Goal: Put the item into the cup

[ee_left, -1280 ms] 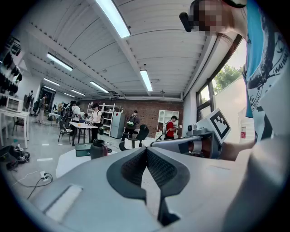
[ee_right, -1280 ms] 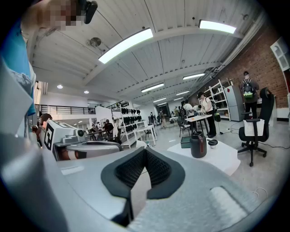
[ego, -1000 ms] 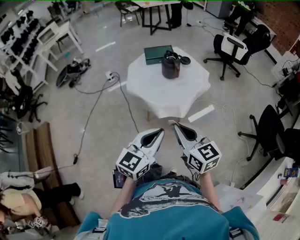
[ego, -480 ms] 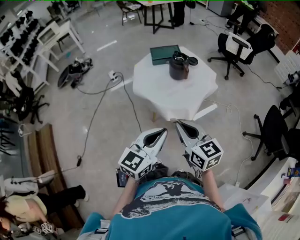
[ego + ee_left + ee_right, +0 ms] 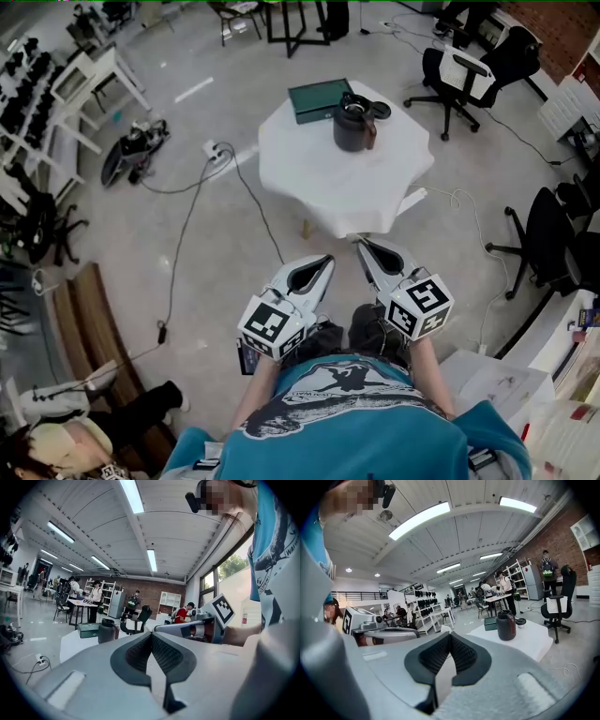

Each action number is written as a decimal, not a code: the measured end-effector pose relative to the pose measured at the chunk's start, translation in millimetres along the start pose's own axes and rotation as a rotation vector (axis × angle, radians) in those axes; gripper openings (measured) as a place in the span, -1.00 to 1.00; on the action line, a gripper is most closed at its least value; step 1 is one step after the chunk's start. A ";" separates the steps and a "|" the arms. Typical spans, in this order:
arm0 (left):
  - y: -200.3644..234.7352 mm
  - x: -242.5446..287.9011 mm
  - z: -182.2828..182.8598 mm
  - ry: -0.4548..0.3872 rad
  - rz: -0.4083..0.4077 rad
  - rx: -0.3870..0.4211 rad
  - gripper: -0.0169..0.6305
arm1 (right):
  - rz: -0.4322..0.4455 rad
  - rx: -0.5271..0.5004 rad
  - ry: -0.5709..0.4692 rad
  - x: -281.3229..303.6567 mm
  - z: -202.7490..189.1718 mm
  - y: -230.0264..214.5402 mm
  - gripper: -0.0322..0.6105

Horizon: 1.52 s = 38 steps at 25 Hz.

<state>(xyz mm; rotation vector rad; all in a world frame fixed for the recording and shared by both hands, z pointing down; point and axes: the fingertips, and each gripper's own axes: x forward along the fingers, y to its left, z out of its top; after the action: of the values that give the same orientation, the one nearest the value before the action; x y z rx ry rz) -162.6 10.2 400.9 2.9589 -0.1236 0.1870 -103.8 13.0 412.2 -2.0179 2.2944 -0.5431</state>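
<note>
A dark cup (image 5: 351, 126) stands on a white-clothed table (image 5: 319, 178) ahead of me, its black lid (image 5: 371, 112) lying just beside it. The cup (image 5: 107, 631) also shows in the left gripper view and the cup (image 5: 506, 625) in the right gripper view, well beyond the jaws. My left gripper (image 5: 327, 261) and right gripper (image 5: 359, 245) are held side by side close to my body, short of the table. Both are shut with nothing between the pads. I cannot make out a separate item to go in the cup.
A dark green box (image 5: 318, 98) lies on the table's far side. Black office chairs (image 5: 457, 75) stand to the right, cables (image 5: 192, 211) trail over the floor at left, and a wooden bench (image 5: 84, 328) sits at lower left. People stand by distant tables (image 5: 84, 603).
The table and cup have shifted slightly in the head view as I step nearer. Both grippers stay shut in the same pose in front of me.
</note>
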 end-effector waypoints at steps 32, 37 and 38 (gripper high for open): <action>62.2 230.6 33.6 0.016 0.268 -0.067 -0.92 | 0.214 0.000 0.102 49.8 63.6 -239.2 -0.89; 63.4 253.6 41.2 0.013 0.317 -0.065 -0.91 | 0.248 -0.003 0.112 50.2 70.6 -266.2 -0.89; 62.7 257.3 41.7 0.012 0.323 -0.065 -0.91 | 0.254 -0.002 0.115 49.9 70.2 -271.1 -0.89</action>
<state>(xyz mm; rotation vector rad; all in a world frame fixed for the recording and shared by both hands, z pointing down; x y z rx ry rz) 90.8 -77.1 404.6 2.8543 -0.5950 0.2377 165.2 -77.1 433.2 -1.6994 2.5653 -0.6517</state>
